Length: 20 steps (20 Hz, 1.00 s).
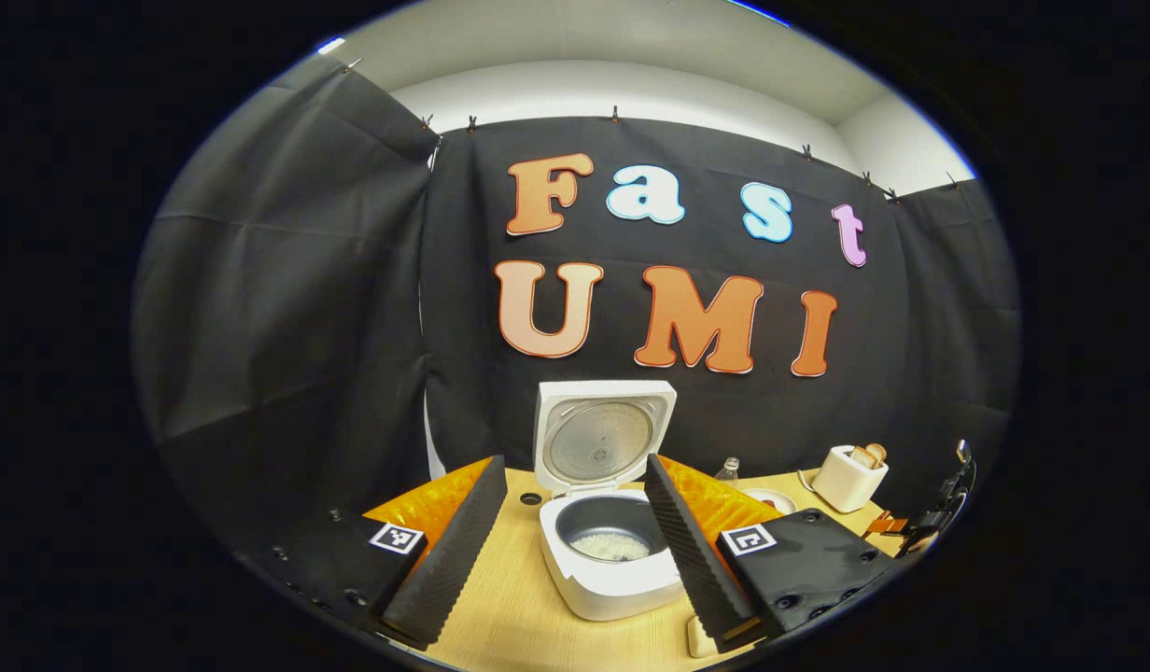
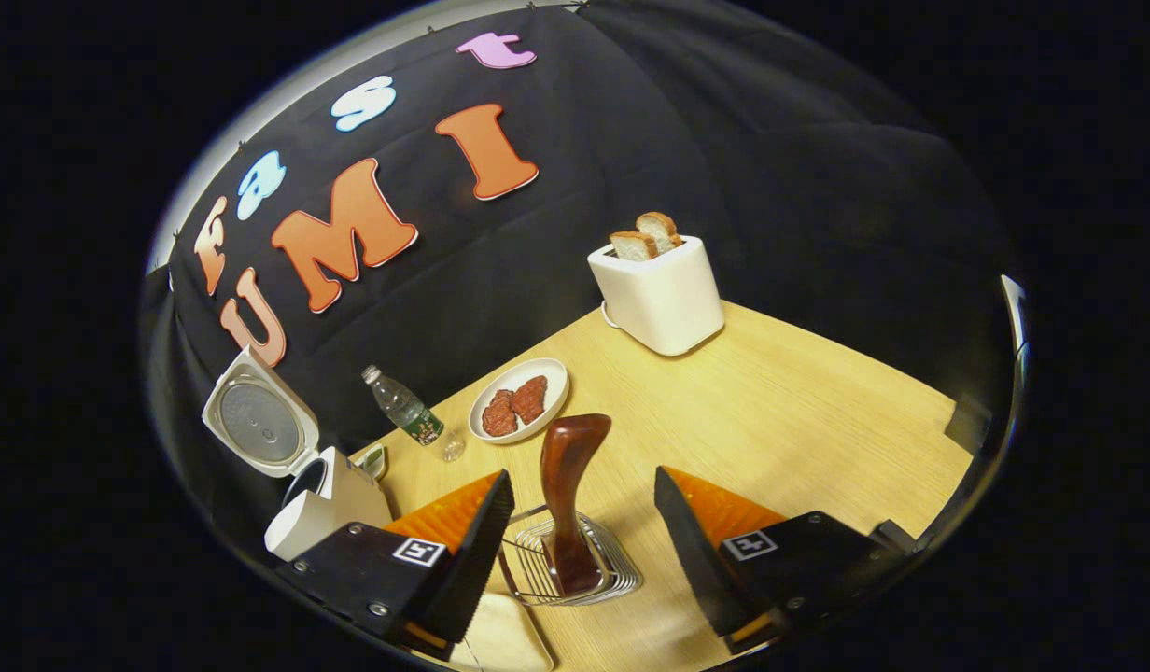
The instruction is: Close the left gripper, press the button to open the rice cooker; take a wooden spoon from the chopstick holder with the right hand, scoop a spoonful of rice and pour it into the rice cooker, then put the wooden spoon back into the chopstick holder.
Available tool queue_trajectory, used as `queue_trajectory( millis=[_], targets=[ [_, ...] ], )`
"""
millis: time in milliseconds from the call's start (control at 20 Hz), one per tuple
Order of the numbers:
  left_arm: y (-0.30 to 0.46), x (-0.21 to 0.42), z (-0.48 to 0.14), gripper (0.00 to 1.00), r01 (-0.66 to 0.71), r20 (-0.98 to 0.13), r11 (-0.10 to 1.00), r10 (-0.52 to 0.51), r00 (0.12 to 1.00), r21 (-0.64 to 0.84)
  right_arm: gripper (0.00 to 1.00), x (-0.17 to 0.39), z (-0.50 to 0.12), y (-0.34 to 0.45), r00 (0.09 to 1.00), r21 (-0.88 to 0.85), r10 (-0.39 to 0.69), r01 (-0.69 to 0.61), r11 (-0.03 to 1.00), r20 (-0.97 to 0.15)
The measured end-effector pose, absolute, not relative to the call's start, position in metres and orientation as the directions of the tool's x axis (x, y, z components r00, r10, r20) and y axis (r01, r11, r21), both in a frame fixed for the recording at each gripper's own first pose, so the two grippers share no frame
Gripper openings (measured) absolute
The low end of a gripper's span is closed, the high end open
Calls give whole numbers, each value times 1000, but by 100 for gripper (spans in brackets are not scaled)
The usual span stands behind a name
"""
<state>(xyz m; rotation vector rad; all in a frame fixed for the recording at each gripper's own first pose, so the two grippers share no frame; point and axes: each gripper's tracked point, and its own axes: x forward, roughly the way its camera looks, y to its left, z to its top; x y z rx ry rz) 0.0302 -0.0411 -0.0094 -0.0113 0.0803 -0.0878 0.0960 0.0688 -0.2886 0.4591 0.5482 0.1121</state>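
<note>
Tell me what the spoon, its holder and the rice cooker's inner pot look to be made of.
Spoon: wood, going by its dark reddish-brown colour and glossy sheen, probably lacquered.
Holder: thin metal wire, silvery and shiny, open enough to see through.
Inner pot: likely coated metal; matt dark grey, smooth, inside a white shell that looks like glossy plastic.

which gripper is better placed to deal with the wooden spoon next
Right, most likely. The wooden spoon stands in the chopstick holder between the right gripper's open jaws. The left gripper, also open, faces the open rice cooker, which already holds rice.
</note>
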Motion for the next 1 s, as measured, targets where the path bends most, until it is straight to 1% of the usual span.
queue_trajectory(
  millis=[50, 200, 300, 350, 500, 650, 750, 800, 850, 1000],
  targets=[
    [-43, 36, -7, 100, 86, -77, 996, -87, 993, -16, 95, 94, -284, 65, 853, 435, 214, 17, 900, -476],
    [-55, 62, 10, 99, 94, -68, 995, -96, 993, -33, 95, 84, -264, 61, 858, 406, 218, -13, 914, -465],
    [-68, 83, 24, 98, 122, -60, 992, -124, 990, -36, 94, 80, -252, 56, 862, 400, 224, -27, 916, -455],
    [-76, 95, 32, 100, 141, -55, 989, -144, 988, -44, 95, 78, -246, 56, 864, 400, 229, -35, 916, -449],
    [-90, 137, 54, 100, 167, -32, 985, -169, 985, -51, 94, 75, -234, 48, 873, 393, 224, -40, 919, -434],
    [-96, 185, 60, 100, 153, -57, 988, -152, 987, 22, 94, 71, -230, 38, 877, 394, 213, -30, 919, -430],
    [-114, 215, 65, 100, 184, -69, 983, -182, 981, 15, 94, 69, -231, 26, 878, 389, 195, -11, 921, -437],
    [-119, 227, 63, 97, 194, -84, 981, -192, 978, 8, 95, 68, -232, 21, 877, 384, 185, -1, 924, -444],
    [-123, 241, 60, 100, 197, -93, 980, -195, 976, 5, 95, 65, -234, 16, 876, 376, 173, 11, 926, -450],
    [-129, 282, 50, 100, 179, -115, 983, -175, 978, 33, 94, 62, -230, 1, 879, 360, 140, 38, 932, -455]
  ],
)
